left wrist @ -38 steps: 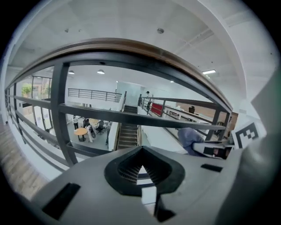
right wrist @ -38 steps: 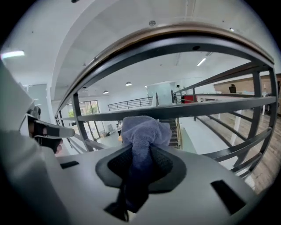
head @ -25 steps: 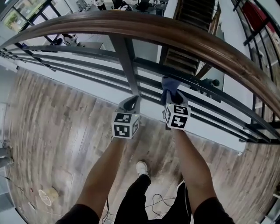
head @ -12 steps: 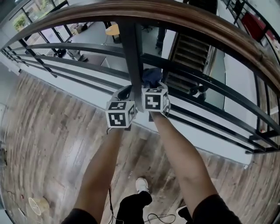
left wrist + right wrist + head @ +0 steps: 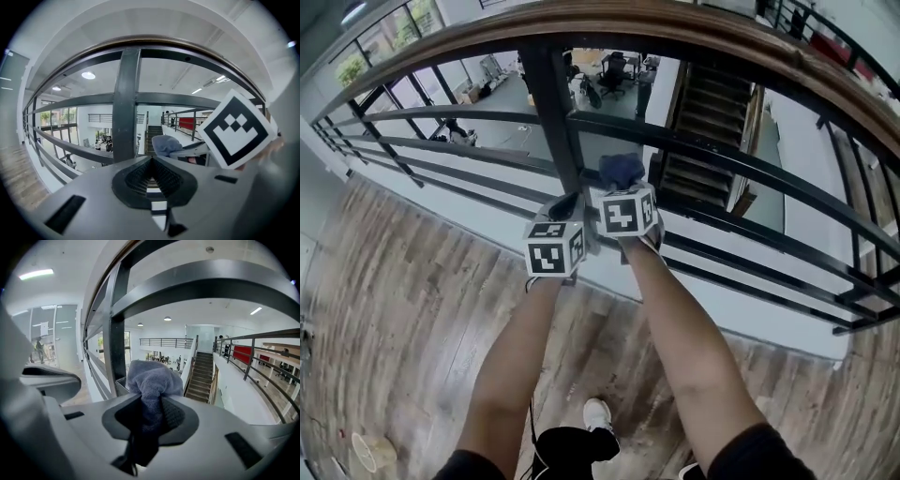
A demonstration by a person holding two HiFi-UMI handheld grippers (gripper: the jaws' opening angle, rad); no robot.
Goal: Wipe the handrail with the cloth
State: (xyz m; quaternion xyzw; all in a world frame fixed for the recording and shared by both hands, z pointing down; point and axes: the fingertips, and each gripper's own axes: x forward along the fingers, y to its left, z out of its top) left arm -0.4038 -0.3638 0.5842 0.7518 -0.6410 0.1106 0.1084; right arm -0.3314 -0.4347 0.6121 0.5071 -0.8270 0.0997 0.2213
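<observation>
Cloth (image 5: 152,380), blue-grey and bunched, is clamped in the right tongs (image 5: 150,416). It sits just right of the dark upright post (image 5: 546,103), below the wooden handrail (image 5: 675,23) and clear of it. Left tongs (image 5: 151,177) are pressed together on nothing, close beside the right pair, facing the post.

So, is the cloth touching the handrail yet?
Apart. Head view shows the cloth, held in the right hand-held gripper, well below the wooden handrail, a wide gap between them.
</observation>
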